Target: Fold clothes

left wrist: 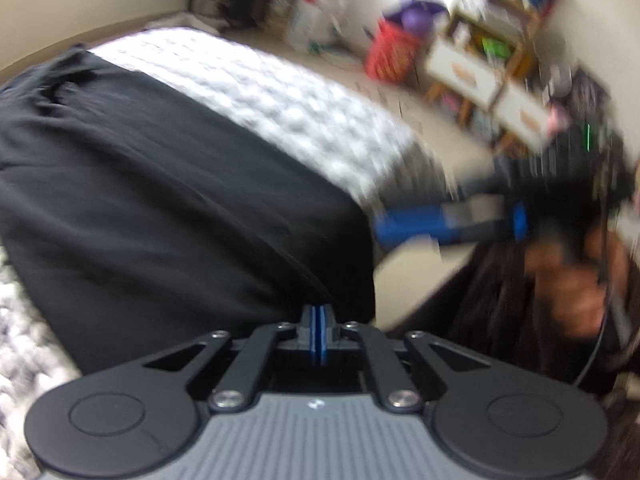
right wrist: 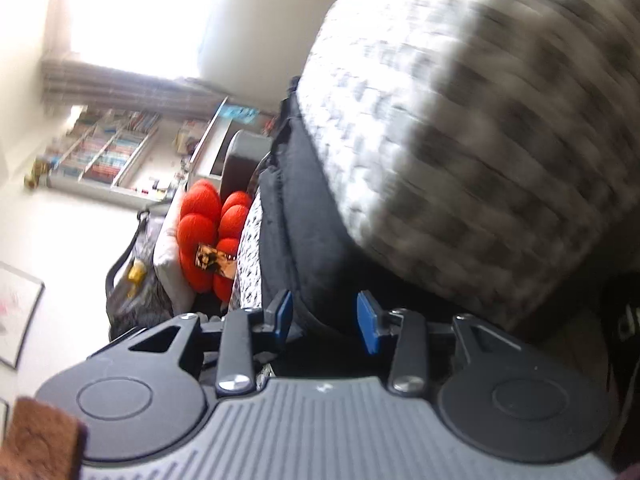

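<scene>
A home bedroom: knitted bedspread, bookshelf, cluttered shelving unit

Left claw pinched closed; right claw parted.

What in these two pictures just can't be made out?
- Left wrist view: whether the shut left gripper pinches the black garment; its tips hide that spot.
- Left wrist view: the right gripper and hand, smeared by motion blur.
- Left wrist view: what fills the shelf; blurred.
- Right wrist view: the garment's shape; the knit blanket covers most of it.
- Right wrist view: book titles on the bookcase; too small.
</scene>
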Available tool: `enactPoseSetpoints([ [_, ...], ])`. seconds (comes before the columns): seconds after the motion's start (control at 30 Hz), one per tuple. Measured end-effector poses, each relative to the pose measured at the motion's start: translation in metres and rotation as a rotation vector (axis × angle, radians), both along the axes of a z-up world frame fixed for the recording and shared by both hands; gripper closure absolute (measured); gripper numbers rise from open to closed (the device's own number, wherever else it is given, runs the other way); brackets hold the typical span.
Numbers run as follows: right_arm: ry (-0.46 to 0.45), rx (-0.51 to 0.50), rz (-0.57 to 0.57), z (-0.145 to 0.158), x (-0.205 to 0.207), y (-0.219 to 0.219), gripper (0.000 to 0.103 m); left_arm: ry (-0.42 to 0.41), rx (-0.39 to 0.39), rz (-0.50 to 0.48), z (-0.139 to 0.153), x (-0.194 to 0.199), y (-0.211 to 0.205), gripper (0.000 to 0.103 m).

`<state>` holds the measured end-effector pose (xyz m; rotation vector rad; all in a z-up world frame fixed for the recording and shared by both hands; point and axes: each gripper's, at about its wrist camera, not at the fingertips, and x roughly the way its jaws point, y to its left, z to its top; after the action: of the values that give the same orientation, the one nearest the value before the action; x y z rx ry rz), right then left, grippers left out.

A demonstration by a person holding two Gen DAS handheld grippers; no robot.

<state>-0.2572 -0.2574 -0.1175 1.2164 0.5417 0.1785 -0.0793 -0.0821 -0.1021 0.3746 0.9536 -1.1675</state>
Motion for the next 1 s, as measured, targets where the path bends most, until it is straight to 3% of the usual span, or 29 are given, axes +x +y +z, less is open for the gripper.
enactPoseSetpoints([
  [0.13,-0.033,-0.084,0.047,0.019,0.019,0.007,0.061,-0.064,0.109,-0.045,-0.011,-0.02,-0.014,0.1],
  [0.27,-0.053,-0.142,0.079,0.028,0.035,0.012,0.061,-0.065,0.019,0.0,0.009,-0.016,-0.003,0.096],
  [0.33,-0.059,-0.139,0.085,0.029,0.043,0.013,0.061,-0.061,0.01,0.028,0.009,-0.01,0.0,0.089],
  [0.4,-0.062,-0.126,0.081,0.029,0.043,0.01,0.061,-0.058,0.003,0.055,0.01,-0.003,0.002,0.088],
  [0.53,-0.054,-0.089,0.07,0.023,0.042,0.005,0.061,0.023,0.018,0.058,-0.011,0.001,0.0,0.088],
  [0.77,-0.024,-0.15,0.082,0.021,0.039,0.005,0.061,0.042,0.137,0.096,-0.023,-0.012,-0.004,0.087],
  [0.9,-0.003,-0.236,0.116,0.029,0.036,0.004,0.058,0.1,0.115,0.195,-0.013,-0.017,0.009,0.057],
  [1.0,0.017,-0.306,0.163,0.037,0.035,0.002,0.052,0.117,0.092,0.225,-0.007,-0.024,0.024,0.047],
])
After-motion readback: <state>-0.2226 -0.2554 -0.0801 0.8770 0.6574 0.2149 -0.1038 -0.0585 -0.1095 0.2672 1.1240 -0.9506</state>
